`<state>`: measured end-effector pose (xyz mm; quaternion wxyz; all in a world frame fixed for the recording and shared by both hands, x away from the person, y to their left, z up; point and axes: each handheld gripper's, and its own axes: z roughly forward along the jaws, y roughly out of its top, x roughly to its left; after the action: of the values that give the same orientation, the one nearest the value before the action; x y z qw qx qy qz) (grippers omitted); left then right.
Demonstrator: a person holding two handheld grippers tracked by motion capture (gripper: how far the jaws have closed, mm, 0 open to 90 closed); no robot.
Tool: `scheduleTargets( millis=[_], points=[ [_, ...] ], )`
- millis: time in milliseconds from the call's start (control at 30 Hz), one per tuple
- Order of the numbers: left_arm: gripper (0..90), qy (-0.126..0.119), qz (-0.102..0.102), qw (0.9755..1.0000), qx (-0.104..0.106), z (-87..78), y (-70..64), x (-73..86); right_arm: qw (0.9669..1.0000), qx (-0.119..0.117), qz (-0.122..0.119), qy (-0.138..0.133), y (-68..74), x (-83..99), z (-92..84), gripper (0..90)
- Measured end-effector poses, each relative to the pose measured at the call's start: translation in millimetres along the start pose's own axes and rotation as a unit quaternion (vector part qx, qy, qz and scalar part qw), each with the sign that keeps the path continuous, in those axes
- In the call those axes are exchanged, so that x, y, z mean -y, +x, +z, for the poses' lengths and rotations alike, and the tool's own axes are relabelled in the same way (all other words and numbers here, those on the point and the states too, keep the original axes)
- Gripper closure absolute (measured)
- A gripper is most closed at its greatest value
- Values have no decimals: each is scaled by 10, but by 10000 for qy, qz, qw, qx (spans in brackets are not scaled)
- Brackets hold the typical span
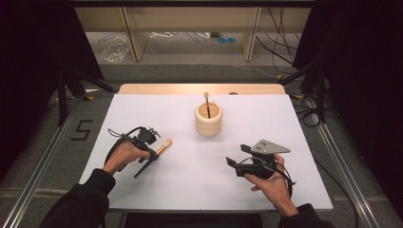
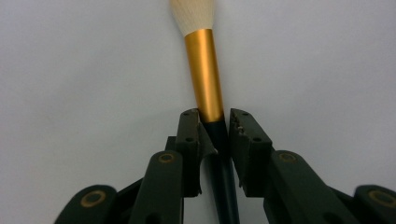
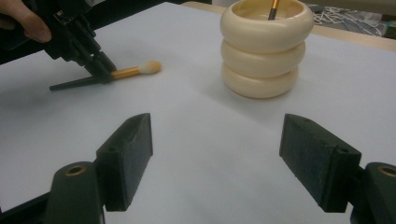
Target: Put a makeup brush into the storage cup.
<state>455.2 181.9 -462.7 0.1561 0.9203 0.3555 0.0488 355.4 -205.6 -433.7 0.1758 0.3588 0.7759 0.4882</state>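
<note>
Two makeup brushes are present. One brush (image 1: 161,149) lies on the white table (image 1: 190,180), left of centre, bristle end pointing toward the holder. The left gripper (image 2: 214,122) is clamped on its dark handle just behind the gold ferrule. A second brush (image 1: 207,103) stands in the single cream ribbed holder (image 1: 208,119), which sits upright toward the far middle of the table. The right gripper (image 3: 217,154) rests near the right front edge, jaws spread wide with nothing between them.
</note>
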Motion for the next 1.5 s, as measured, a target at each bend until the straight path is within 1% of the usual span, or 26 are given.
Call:
scheduleTargets(
  millis=[67, 133, 267, 333, 367, 400, 433, 500, 700, 900, 1000, 1100, 1267, 1367, 1433, 1500],
  points=[
    [727, 70, 20, 10000, -48, -7, -9, -14, 10000, 3, -3, 3, 1, 0, 1, 267],
    [724, 120, 72, 9999, -34, -20, -9, -27, 10000, 2, -4, -1, 2, 0, 0, 267],
    [727, 198, 99, 9997, -39, -21, -4, -25, 10000, -3, 2, 4, 0, 0, -1, 267],
    [728, 255, 119, 9996, 3, -20, -6, -20, 10000, -3, 0, 2, 0, 0, 0, 267],
    [729, 245, 104, 9996, 4, -12, -11, -18, 10000, -4, 0, 2, 1, 0, 0, 267],
    [731, 287, 134, 9995, 4, -11, -9, -18, 10000, -3, -3, 2, 1, 0, 1, 267],
    [731, 269, 104, 9996, 7, -9, -11, -18, 10000, -3, -3, 2, 1, 0, 1, 267],
    [738, 281, 106, 9995, 26, -10, -2, -20, 10000, 1, -5, 2, 1, 0, 1, 267],
    [770, 316, 158, 9994, 46, -10, 15, -25, 10000, -2, -7, 5, -2, 2, 5, 267],
    [779, 343, 200, 9992, 40, -7, 14, -33, 10000, 22, 2, -31, -5, -1, -2, 272],
    [782, 426, 311, 9986, -13, -3, -3, -57, 10000, 8, -13, -2, -1, 0, 2, 272],
    [783, 507, 401, 9979, -20, -1, -13, -78, 10000, 5, -10, -2, 0, -1, -1, 272],
    [785, 487, 486, 9976, -24, 2, -16, -81, 10000, 9, 0, 0, -2, 0, -2, 272],
    [787, 518, 593, 9969, -34, -7, -15, -80, 10000, 8, -3, -2, -2, 0, -2, 272],
    [787, 400, 530, 9978, -45, -20, -7, -71, 10000, 12, 1, -3, -3, 0, -2, 272],
    [788, 278, 512, 9983, -46, -52, 22, -64, 10000, 14, 2, -6, -3, 0, -2, 272]
  ],
)
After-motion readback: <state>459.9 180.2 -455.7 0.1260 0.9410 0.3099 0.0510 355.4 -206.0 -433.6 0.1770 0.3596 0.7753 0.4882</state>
